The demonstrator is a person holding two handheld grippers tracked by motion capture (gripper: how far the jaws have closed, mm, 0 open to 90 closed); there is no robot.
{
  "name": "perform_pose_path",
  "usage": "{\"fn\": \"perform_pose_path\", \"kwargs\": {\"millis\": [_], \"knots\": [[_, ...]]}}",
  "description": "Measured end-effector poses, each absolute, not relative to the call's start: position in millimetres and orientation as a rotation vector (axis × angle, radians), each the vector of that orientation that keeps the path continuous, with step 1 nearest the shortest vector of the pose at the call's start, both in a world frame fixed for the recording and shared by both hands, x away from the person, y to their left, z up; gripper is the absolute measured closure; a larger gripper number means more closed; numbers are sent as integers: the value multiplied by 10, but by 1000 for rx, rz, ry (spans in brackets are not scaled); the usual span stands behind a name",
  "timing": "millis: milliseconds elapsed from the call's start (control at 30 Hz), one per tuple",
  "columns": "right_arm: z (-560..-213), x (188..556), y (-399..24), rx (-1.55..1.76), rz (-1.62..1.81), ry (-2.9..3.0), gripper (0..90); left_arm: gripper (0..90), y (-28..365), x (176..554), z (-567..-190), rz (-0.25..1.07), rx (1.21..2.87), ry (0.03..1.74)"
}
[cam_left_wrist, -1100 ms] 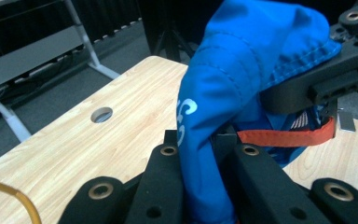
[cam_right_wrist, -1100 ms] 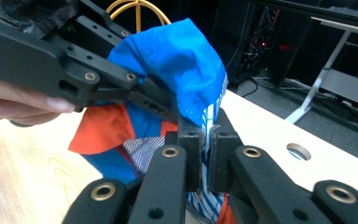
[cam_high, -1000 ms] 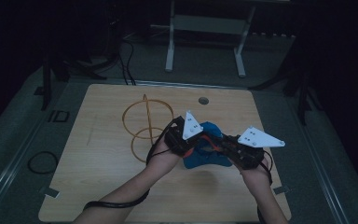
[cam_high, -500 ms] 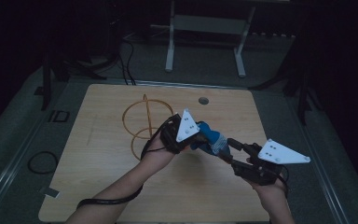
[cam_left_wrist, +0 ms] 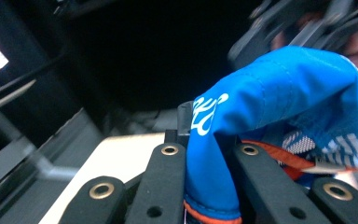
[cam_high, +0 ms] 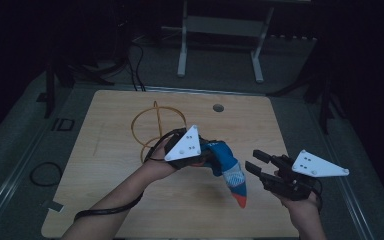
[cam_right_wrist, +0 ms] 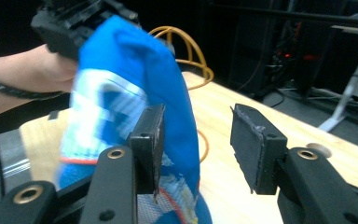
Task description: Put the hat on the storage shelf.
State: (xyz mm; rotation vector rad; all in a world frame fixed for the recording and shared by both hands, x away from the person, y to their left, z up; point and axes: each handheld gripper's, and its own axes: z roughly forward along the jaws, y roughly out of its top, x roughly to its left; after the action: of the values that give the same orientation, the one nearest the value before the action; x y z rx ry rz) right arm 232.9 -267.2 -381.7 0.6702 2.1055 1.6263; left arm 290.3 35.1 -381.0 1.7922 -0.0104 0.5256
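A blue sock (cam_high: 231, 174) with white stripes and an orange toe hangs above the wooden table (cam_high: 105, 150). My left gripper (cam_high: 211, 159) is shut on its cuff end, and the sock droops down to the right. In the left gripper view the blue fabric (cam_left_wrist: 270, 93) is pinched between the two black jaws. My right gripper (cam_high: 254, 162) is just right of the sock. Its jaws have just been opening, and its pads (cam_right_wrist: 251, 140) stand apart with nothing between them. In the right gripper view the sock (cam_right_wrist: 116, 70) hangs beyond its left jaw.
A loop of orange cable (cam_high: 152, 127) lies on the table behind the left hand. A round hole (cam_high: 218, 107) sits near the table's far edge. A white stand (cam_high: 220, 30) is on the floor beyond. A black cable ring (cam_high: 44, 173) lies left of the table.
The right gripper has let go of the sock and drawn away to the right. The sock, bunched between both grippers before, now hangs stretched out from the left gripper.
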Motion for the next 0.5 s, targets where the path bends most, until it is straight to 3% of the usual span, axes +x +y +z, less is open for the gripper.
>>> {"fn": "perform_pose_path", "kwargs": {"millis": [500], "knots": [[-3977, 2267, -2494, 560, 1639, 2224, 555, 873, 612, 2933, -3780, 330, 1614, -212]]}}
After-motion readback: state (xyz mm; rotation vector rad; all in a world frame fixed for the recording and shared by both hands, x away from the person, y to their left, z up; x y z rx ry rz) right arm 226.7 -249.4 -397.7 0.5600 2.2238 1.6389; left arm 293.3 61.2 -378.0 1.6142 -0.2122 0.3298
